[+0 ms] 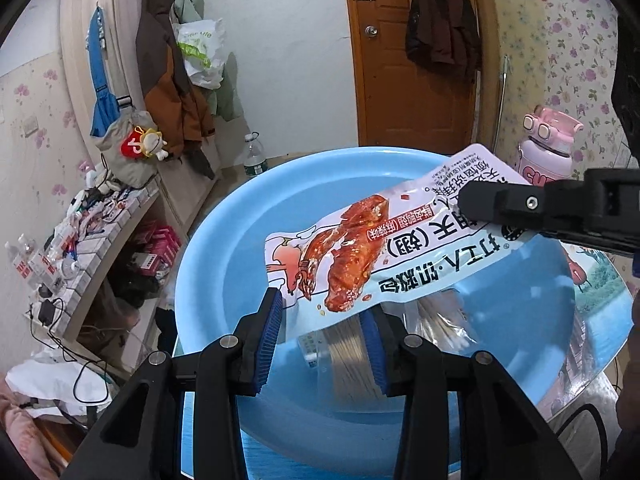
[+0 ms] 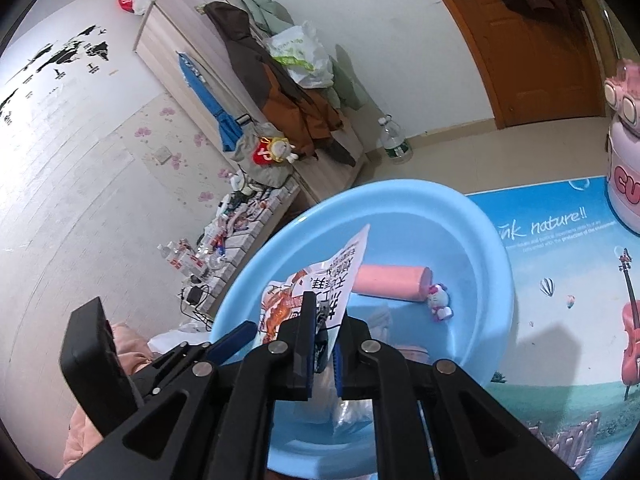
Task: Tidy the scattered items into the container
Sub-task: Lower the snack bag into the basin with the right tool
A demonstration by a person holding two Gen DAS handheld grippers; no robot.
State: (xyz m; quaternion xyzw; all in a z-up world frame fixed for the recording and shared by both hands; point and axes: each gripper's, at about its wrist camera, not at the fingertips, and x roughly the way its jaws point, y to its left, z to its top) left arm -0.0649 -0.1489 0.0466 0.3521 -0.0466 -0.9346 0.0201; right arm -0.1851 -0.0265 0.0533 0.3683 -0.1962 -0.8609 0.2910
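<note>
The right gripper [image 2: 323, 344] is clenched on one end of a snack packet [image 1: 380, 236], its blue pads pinching the printed film, and holds it in the air over the blue basin [image 1: 224, 240]. The left gripper [image 1: 324, 344] sits just below the packet's other end; its jaws show a gap with a bag of cotton swabs [image 1: 352, 356] between the pads [image 1: 270, 340], yet whether they press on it cannot be told; by all signs they are closed about as far as they go. Ahead of the right gripper, inside the basin, lie a pink roll [image 2: 390, 282] and, touching its end, a small cat figure [image 2: 438, 300]. The basin stands on a mat [image 2: 560, 280] printed with balloons, and a pink bottle [image 2: 624, 160] stands on the mat to the gripper's far right.
</note>
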